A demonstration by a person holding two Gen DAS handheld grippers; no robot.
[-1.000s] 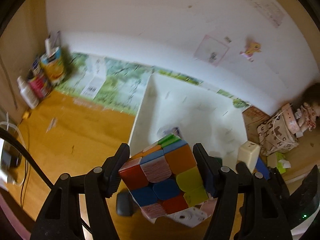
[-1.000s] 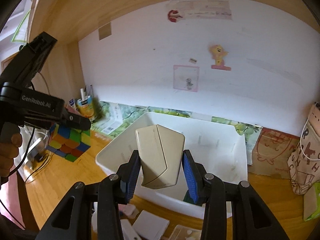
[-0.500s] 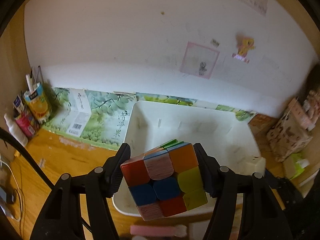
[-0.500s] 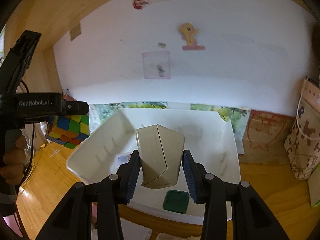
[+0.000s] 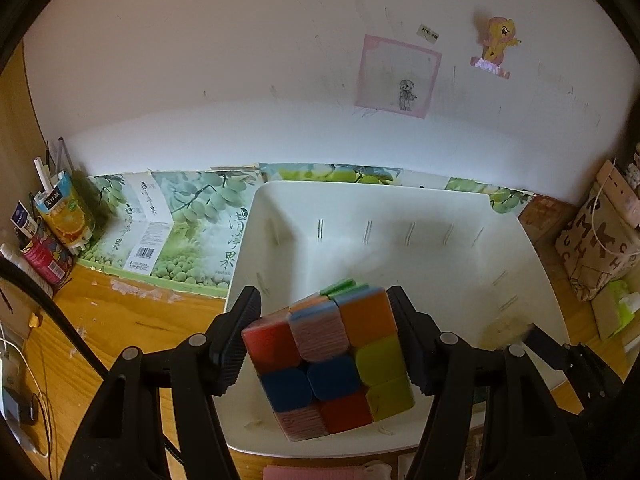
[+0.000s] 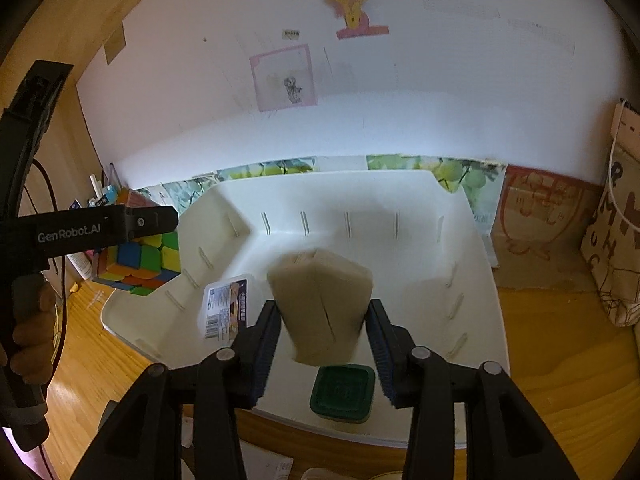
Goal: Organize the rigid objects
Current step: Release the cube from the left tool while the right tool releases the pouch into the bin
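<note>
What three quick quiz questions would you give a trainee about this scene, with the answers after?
1. True or false: the left hand-held gripper is shut on the puzzle cube.
2. Which lies in the white bin? A) a dark green square lid B) a spoon C) a red mug
3. Fill in: the beige block looks blurred between the right hand-held gripper's fingers, which no longer touch it, so it seems to have been ____.

Key: 1 true; 2 A; 3 released
</note>
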